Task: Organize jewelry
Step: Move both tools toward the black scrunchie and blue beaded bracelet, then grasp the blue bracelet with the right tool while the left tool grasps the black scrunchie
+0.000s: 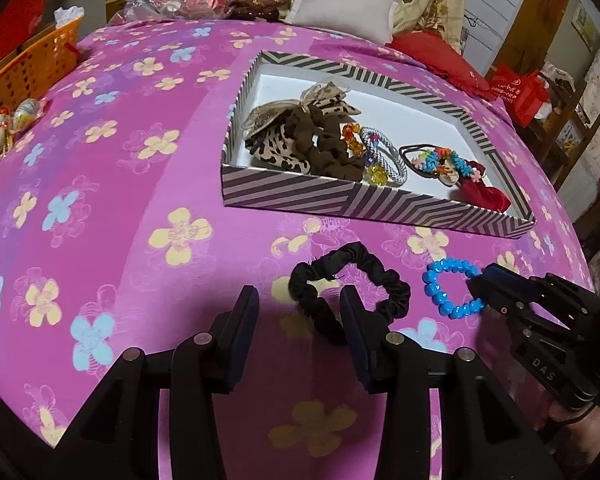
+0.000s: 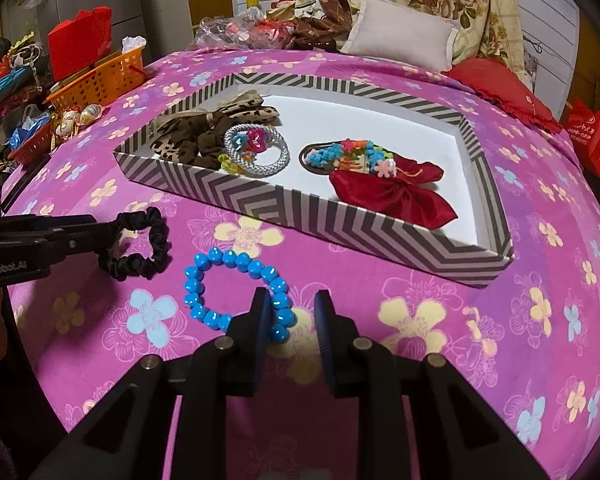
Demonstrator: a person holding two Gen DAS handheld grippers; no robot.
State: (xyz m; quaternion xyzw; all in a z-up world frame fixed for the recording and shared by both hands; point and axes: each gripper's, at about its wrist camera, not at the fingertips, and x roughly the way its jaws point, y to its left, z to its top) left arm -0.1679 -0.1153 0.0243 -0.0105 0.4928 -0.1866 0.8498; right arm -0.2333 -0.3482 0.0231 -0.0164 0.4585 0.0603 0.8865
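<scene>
A striped box lid (image 1: 340, 200) (image 2: 340, 220) lies on the pink floral bed and holds brown and leopard scrunchies (image 1: 300, 136), a silver bracelet (image 2: 260, 148), beaded pieces and a red bow (image 2: 392, 196). A black scrunchie (image 1: 352, 284) (image 2: 140, 248) and a blue bead bracelet (image 1: 452, 284) (image 2: 236, 296) lie in front of it. My left gripper (image 1: 298, 308) (image 2: 112, 236) is open, its fingers either side of the scrunchie's near edge. My right gripper (image 2: 294, 304) (image 1: 476, 284) is open, its fingers straddling the bracelet's near right side.
An orange basket (image 2: 100, 76) and wrapped trinkets (image 1: 4, 128) sit at the left edge of the bed. A white pillow (image 2: 400, 36), a red cushion (image 2: 500, 88) and cluttered bags lie at the far end.
</scene>
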